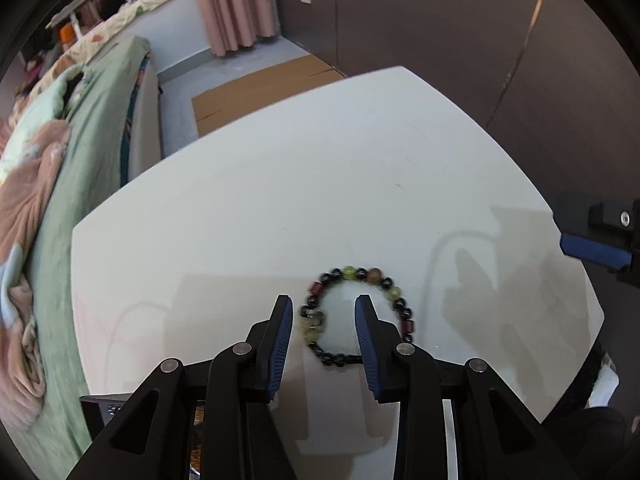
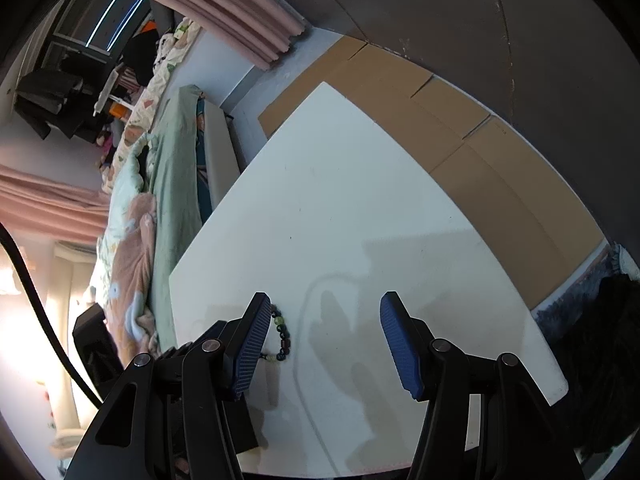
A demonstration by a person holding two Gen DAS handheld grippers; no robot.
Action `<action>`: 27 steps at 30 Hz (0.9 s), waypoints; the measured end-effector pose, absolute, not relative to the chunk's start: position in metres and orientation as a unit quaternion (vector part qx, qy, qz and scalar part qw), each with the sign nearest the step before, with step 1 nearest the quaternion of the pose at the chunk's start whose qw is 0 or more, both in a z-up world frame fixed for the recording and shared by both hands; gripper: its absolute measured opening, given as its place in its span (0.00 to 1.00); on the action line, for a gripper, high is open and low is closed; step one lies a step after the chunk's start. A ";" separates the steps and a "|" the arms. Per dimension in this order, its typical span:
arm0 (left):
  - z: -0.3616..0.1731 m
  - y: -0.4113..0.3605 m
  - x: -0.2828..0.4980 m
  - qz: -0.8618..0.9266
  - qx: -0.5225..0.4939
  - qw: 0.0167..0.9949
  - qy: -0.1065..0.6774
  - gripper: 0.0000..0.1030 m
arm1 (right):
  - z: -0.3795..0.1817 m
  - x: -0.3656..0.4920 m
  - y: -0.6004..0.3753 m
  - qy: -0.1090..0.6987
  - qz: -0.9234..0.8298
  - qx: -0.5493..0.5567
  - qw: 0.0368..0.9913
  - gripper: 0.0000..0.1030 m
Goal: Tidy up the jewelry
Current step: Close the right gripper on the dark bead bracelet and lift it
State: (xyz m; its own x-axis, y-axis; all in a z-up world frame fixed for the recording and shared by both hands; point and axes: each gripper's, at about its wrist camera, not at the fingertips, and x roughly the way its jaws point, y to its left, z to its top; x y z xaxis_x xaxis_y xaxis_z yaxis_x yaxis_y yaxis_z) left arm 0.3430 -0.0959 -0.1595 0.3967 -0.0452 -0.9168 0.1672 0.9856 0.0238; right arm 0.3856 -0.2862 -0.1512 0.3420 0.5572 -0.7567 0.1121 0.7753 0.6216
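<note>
A beaded bracelet with dark, green, amber and red beads lies flat on the white table. My left gripper is open and low over it; the left side of the bracelet lies between the blue-padded fingers, the right finger stands inside the loop. My right gripper is open and empty above the table. Part of the bracelet shows just right of its left finger. The right gripper's blue finger shows at the right edge of the left wrist view.
A bed with green and pink bedding runs along the table's left side. Flat cardboard lies on the floor beyond the table. Dark wall panels stand behind. A dark rug lies at the right.
</note>
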 end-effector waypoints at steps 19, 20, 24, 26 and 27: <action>-0.170 -0.091 0.350 -0.030 0.103 0.825 0.555 0.11 | -0.151 0.384 -0.280 0.561 0.150 0.270 0.768 0.56; -0.170 -0.091 0.350 -0.031 0.101 0.826 0.553 0.10 | -0.150 0.384 -0.281 0.561 0.150 0.271 0.768 0.56; -0.160 -0.078 0.349 -0.048 0.052 0.836 0.544 0.03 | -0.150 0.382 -0.281 0.558 0.148 0.273 0.770 0.56; -0.151 -0.071 0.347 -0.059 0.022 0.841 0.538 0.03 | -0.151 0.382 -0.281 0.560 0.150 0.270 0.769 0.56; -0.146 -0.067 0.346 -0.063 0.012 0.844 0.533 0.03 | -0.151 0.383 -0.280 0.561 0.150 0.268 0.768 0.56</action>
